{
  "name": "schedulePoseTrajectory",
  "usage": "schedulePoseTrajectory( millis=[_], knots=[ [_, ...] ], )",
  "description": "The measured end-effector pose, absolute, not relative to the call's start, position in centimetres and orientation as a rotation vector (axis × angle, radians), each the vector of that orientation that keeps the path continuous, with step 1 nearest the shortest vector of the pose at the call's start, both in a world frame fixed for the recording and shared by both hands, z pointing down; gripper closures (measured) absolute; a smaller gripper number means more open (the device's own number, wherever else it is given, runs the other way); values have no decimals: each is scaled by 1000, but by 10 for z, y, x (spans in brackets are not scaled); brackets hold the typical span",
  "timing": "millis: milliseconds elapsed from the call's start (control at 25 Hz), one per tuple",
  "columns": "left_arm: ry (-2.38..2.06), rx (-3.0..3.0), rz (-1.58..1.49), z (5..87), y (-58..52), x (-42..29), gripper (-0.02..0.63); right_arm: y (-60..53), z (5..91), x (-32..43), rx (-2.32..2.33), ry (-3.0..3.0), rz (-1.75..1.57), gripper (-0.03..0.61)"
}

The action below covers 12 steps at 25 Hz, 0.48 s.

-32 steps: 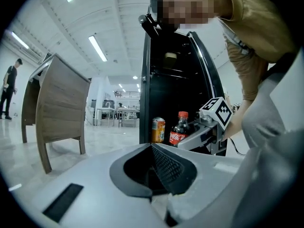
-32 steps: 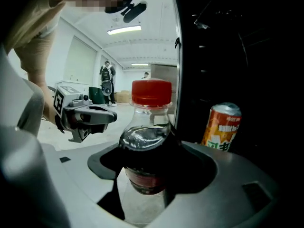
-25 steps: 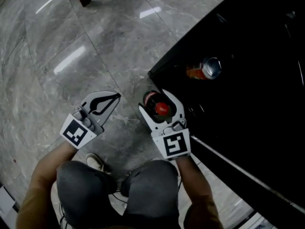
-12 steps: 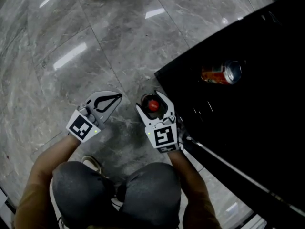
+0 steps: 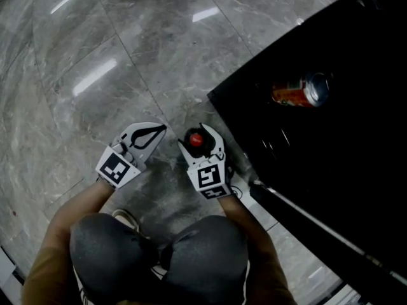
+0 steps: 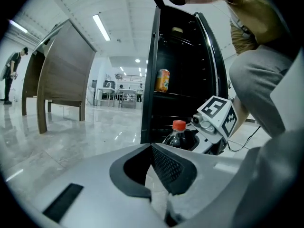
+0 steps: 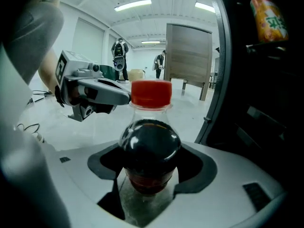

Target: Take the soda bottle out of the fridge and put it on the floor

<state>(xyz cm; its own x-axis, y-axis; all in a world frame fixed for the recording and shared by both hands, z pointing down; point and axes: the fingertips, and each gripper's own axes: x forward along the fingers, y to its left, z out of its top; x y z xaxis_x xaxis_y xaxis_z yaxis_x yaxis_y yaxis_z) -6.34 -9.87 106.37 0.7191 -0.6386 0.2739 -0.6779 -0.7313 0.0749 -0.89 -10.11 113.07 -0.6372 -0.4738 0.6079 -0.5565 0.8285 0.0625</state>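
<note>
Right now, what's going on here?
A person kneeling by an open black fridge holds a gripper in each hand. The right gripper is shut on a dark soda bottle with a red cap and holds it upright just outside the fridge, over the grey marble floor. Whether the bottle's base touches the floor cannot be seen. The left gripper hangs beside it, jaws together on nothing. An orange can sits on a fridge shelf.

No legible text; print on can [image 7: 267,18] unreadable.
</note>
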Motion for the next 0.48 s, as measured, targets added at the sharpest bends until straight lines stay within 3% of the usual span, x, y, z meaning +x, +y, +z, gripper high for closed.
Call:
schedulePoseTrajectory(
  millis=[480],
  knots=[
    [-1093, 2713, 310, 1050, -92, -67, 620, -106, 1148, -8, 794, -2362, 218, 276]
  ],
)
